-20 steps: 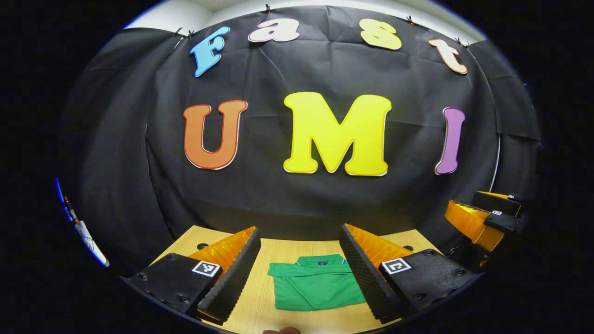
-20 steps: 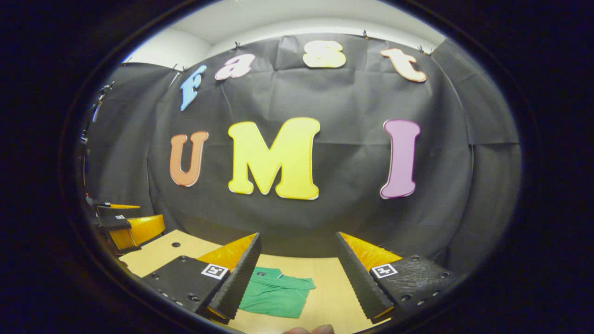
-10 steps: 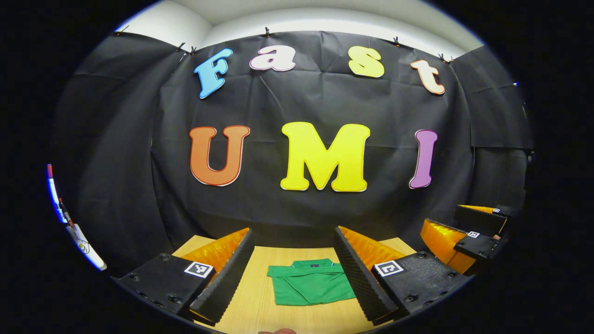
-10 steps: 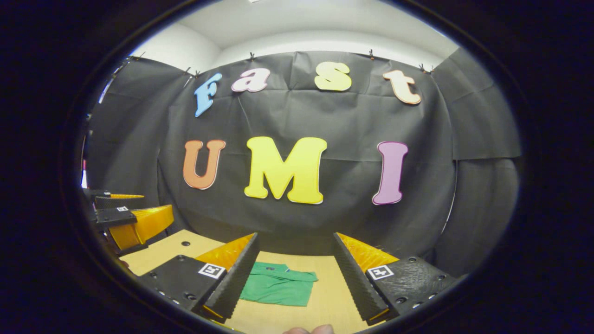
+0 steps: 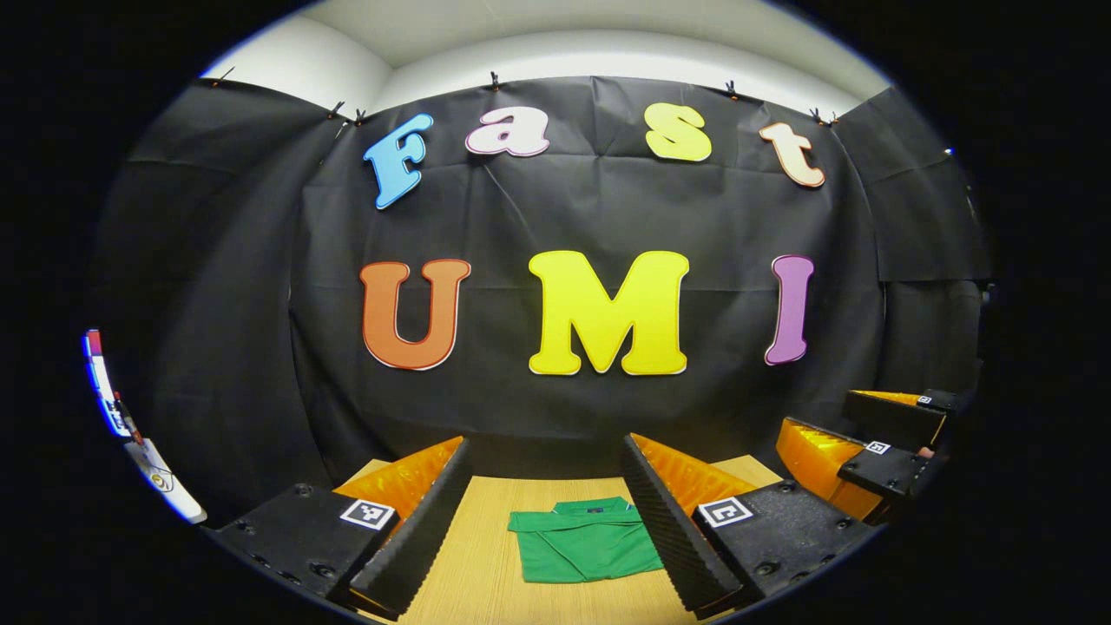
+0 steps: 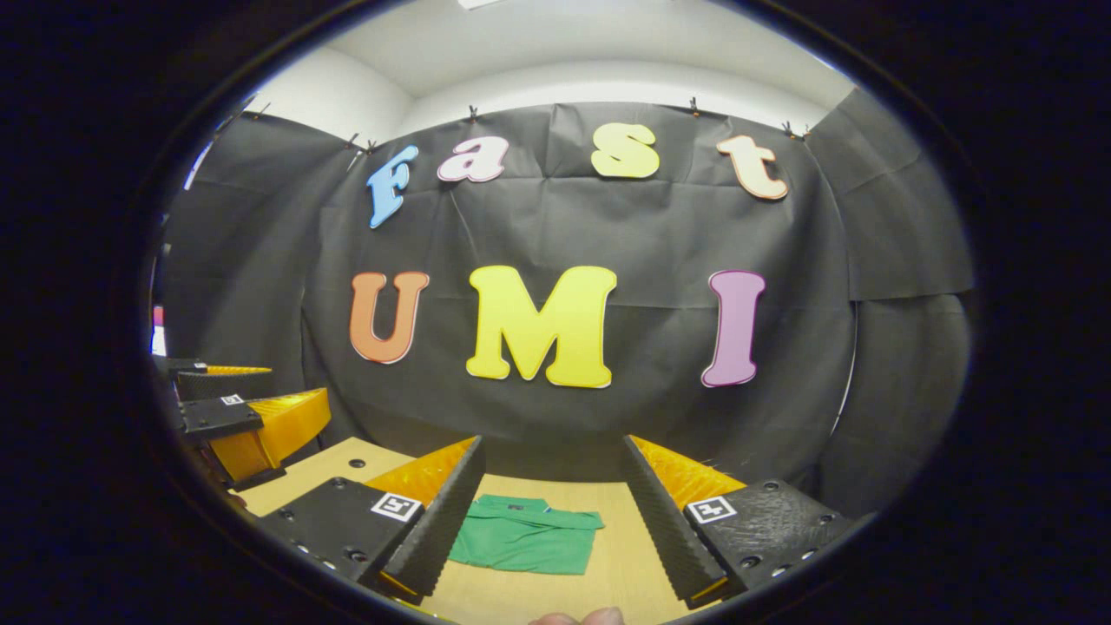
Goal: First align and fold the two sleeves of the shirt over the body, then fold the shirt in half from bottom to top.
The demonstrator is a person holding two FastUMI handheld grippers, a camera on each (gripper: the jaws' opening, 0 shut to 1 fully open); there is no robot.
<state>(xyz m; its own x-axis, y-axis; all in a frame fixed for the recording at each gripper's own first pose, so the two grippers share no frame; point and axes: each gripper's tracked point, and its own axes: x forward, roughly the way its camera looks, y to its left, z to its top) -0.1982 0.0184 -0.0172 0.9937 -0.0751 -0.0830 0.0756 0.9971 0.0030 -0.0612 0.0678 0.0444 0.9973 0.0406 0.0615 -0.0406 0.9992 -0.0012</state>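
Note:
A green shirt (image 5: 583,547) lies folded into a small rectangle on the wooden table (image 5: 482,564), its collar toward the wall. My left gripper (image 5: 547,469) hangs open above the table, with the shirt seen between its fingers and well below them. My right gripper (image 6: 551,469) is open too and holds nothing; the shirt (image 6: 525,545) lies below it, partly behind its left finger. The right gripper (image 5: 855,443) appears at the right edge of the left gripper view. The left gripper (image 6: 247,417) appears at the left edge of the right gripper view.
The black cloth wall stands close behind the table's far edge. The table (image 6: 621,555) has small round holes near its far corners. Part of a finger (image 6: 577,618) shows at the bottom edge of the right gripper view.
Both grippers have lifted and drawn back from the folded shirt, which now looks smaller and lower in both views. Both stayed open. The shirt has not moved.

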